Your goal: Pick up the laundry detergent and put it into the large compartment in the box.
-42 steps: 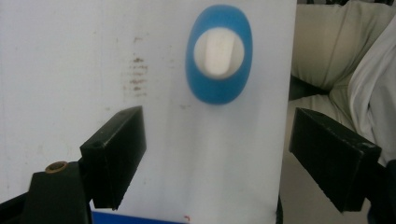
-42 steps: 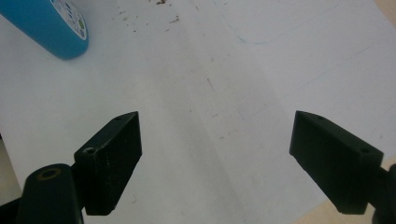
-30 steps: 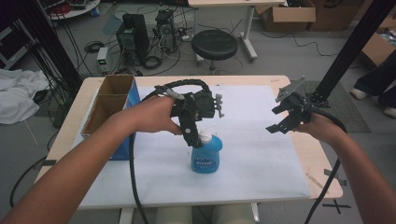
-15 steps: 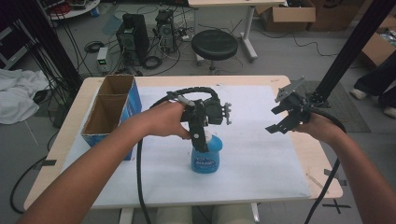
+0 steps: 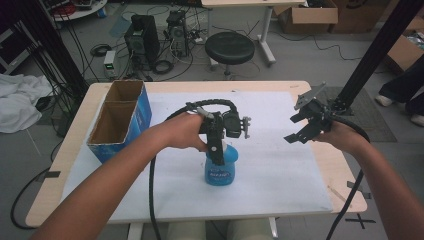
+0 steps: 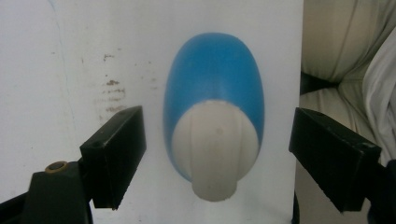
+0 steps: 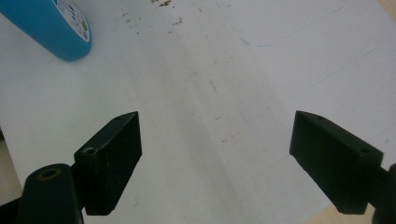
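Upright near the front middle of the white-covered table [image 5: 280,125], the blue bottle [image 5: 220,167] has its white cap [image 6: 215,147] between the left gripper [image 5: 216,150]'s 2 wide-spread jaws, untouched. Well apart, the right gripper [image 5: 300,131] hangs wide open, holding nothing.

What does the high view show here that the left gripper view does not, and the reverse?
High view alone: the blue box with two open compartments at the table's left, the right gripper held open above the white sheet, both forearms, and the floor clutter beyond. Left gripper view alone: the bottle's white cap seen from straight above, centred between the left gripper's open jaws with a gap on each side. Both: the blue bottle upright on the sheet under the left gripper.
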A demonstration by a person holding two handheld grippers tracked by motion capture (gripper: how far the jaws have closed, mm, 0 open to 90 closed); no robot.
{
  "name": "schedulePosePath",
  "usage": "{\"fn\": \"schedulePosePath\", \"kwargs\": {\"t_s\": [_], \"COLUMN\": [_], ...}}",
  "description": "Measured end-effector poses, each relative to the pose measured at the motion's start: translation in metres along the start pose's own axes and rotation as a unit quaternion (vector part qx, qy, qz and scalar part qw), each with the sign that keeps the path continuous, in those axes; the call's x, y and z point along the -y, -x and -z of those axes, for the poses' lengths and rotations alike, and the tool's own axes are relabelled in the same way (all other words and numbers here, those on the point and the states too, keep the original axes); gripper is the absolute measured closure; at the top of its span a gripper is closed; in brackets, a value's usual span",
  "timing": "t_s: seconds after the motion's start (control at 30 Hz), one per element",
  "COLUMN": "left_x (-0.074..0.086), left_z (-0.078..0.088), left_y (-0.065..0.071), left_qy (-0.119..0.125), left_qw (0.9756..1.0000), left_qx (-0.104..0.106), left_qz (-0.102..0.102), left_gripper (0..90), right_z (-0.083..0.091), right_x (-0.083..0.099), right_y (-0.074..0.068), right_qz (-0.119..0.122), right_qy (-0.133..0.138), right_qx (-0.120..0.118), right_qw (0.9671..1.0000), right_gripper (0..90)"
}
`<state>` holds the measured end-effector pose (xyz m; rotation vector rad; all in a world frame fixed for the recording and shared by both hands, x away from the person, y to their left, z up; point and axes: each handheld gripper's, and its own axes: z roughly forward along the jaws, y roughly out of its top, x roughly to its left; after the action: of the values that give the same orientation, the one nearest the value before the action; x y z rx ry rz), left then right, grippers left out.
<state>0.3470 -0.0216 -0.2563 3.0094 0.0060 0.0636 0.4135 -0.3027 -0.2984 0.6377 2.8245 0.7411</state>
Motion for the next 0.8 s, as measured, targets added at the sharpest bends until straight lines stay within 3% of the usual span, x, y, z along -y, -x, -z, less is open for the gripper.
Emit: {"fn": "schedulePosePath", "kwargs": {"t_s": [0.8], "left_x": [-0.002], "left_z": [-0.032], "left_y": [-0.008], "left_qy": [-0.008], "left_qw": [0.9998], "left_qx": [0.017], "left_qz": [-0.002], "left_gripper": [19.9], "right_z": [-0.001], "right_x": [0.001], "right_y": [0.001], "right_qz": [-0.001], "right_qy": [0.002], "right_qx": [-0.004], "right_qw": [1.0], "right_gripper": [16.7]}}
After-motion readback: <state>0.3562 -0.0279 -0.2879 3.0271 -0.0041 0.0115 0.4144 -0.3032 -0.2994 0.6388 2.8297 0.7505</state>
